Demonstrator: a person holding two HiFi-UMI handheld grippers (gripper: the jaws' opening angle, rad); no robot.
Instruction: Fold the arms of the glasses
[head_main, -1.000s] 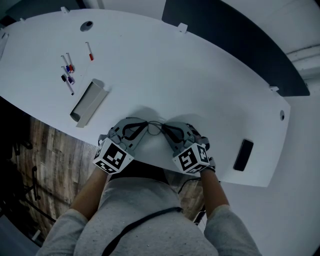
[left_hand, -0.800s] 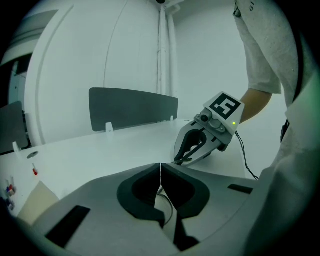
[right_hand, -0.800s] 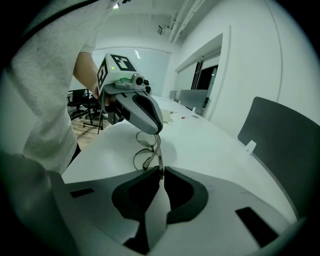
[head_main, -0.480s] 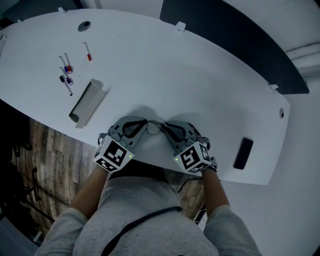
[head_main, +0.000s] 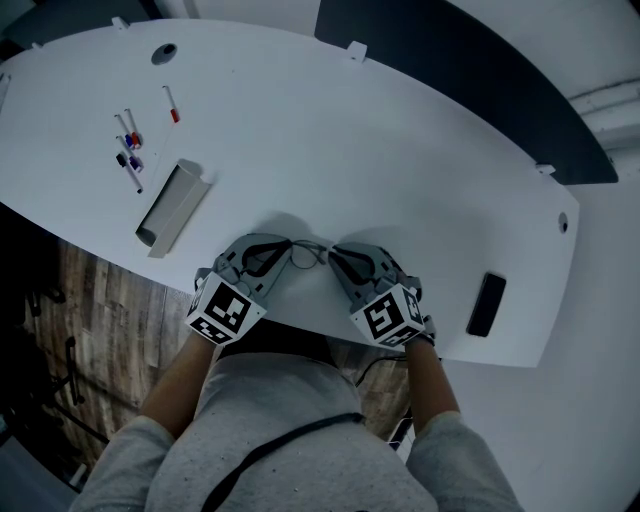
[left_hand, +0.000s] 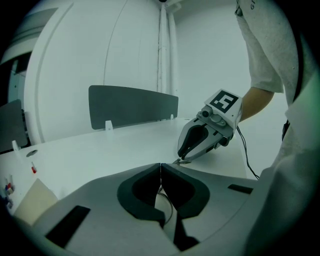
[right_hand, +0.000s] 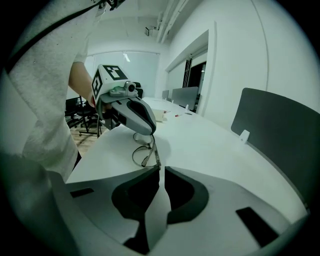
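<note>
The glasses (head_main: 310, 252) lie on the white counter (head_main: 350, 140) close to its near edge, between the two grippers, whose tips converge on them. The left gripper (head_main: 288, 246) has its jaws pressed fully together on the thin wire frame, a loop of which shows behind its pads. The right gripper (head_main: 333, 252) has its jaws only a sliver apart, pinching the end of one arm. A grey tray (head_main: 172, 205) and some markers (head_main: 130, 145) sit well apart to the left.

right tongs (head_main: 333, 253) rolled slightly; its marker cube (head_main: 390, 317) tilted a touch
</note>
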